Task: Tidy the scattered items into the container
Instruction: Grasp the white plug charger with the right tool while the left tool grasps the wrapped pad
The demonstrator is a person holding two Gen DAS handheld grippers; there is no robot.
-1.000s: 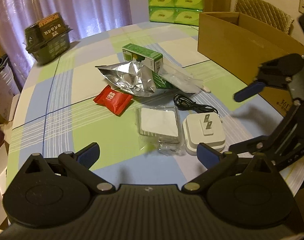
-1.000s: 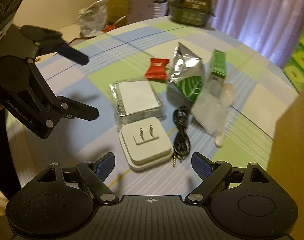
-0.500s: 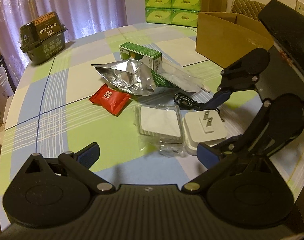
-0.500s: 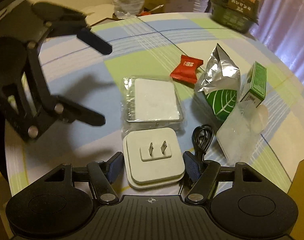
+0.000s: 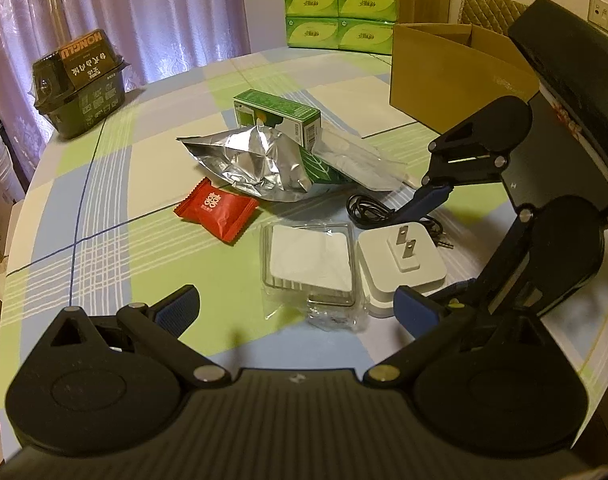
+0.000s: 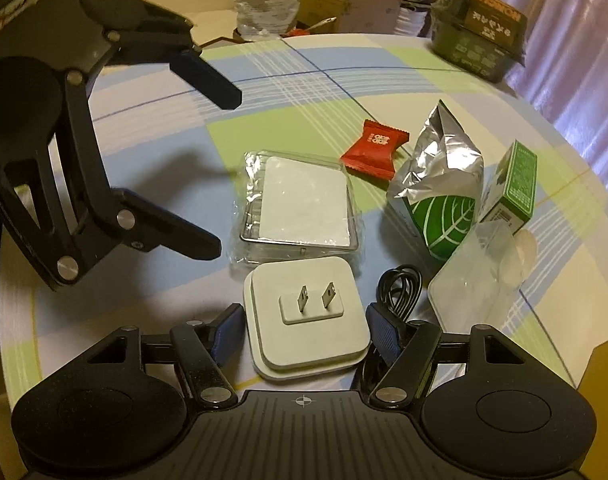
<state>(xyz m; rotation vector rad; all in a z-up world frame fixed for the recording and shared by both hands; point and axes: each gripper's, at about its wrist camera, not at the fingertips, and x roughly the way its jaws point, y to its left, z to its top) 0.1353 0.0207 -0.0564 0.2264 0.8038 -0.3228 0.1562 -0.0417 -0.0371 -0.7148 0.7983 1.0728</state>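
Right gripper point(image 6: 301, 334): its jaws stand apart, one blue pad on each side of the white plug adapter point(image 6: 307, 322), close to its flanks; whether the pads touch it yet cannot be told.
Left gripper point(image 5: 295, 308): its jaws are wide apart and hold nothing; it hovers above the table near the plastic-wrapped white pad point(image 5: 310, 266).
Adapter: it lies flat on the tablecloth point(image 5: 103, 240), prongs up, just beside the wrapped pad and the black cable point(image 6: 400, 286).
Container: the cardboard box point(image 5: 456, 68) stands open at the far right of the table, well apart from the adapter.
Slip risk: the adapter's sides look smooth and rounded, so a shallow or off-centre squeeze may let it squirt out or tilt.
Snag risk: the right-hand pad sits over the cable's coil; closing there could pinch the cable and drag it along.
Crowding risk: the two grippers are close, so a hasty lift may knock the left one.
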